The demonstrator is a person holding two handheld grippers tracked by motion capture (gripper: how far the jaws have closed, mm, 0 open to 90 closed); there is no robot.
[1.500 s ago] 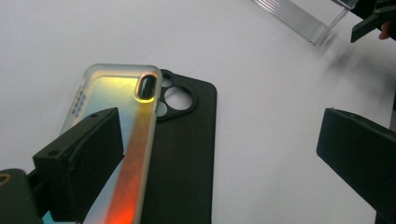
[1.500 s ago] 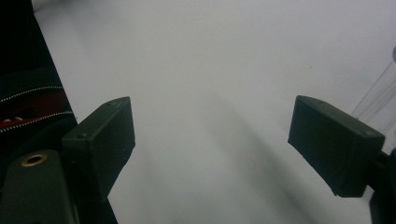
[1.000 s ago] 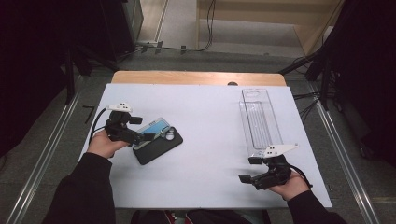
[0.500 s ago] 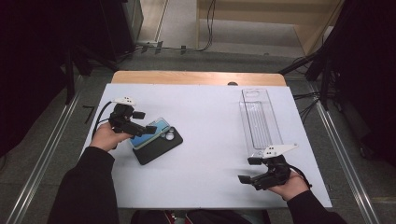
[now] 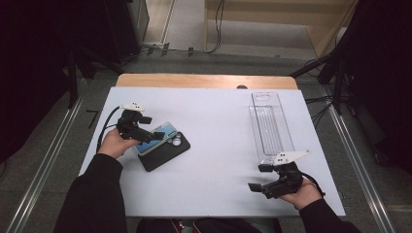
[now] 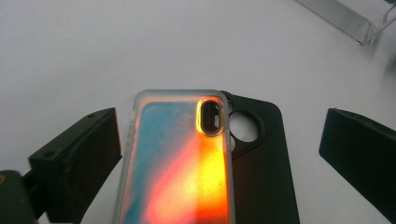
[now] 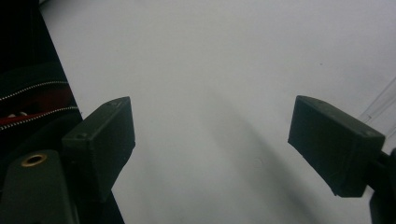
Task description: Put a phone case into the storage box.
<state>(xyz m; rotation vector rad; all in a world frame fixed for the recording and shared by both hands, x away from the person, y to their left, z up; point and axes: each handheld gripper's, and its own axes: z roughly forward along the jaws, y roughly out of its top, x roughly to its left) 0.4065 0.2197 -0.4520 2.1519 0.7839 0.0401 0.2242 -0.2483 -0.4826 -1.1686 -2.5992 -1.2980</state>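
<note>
A translucent phone case (image 5: pixel 163 133) with a blue and orange back lies on top of a black phone case (image 5: pixel 167 150) at the left of the white table. In the left gripper view the translucent case (image 6: pixel 182 163) covers the left part of the black case (image 6: pixel 261 158). My left gripper (image 5: pixel 148 128) is low over them and open, its jaws (image 6: pixel 219 130) standing on either side of the translucent case. The left jaw is close beside the case's edge and the right jaw is well clear. My right gripper (image 5: pixel 260 177) is open near the front right, with bare table between its jaws (image 7: pixel 212 135).
A long clear plastic tray (image 5: pixel 269 124) lies lengthwise at the right of the table (image 5: pixel 218 111), just beyond my right gripper. Its corner shows in the left gripper view (image 6: pixel 345 16). A wooden strip (image 5: pixel 204 81) runs along the far edge, with cables on the floor behind.
My left gripper has shifted a little and sunk lower over the phone cases. The right gripper and the cases have not moved.
</note>
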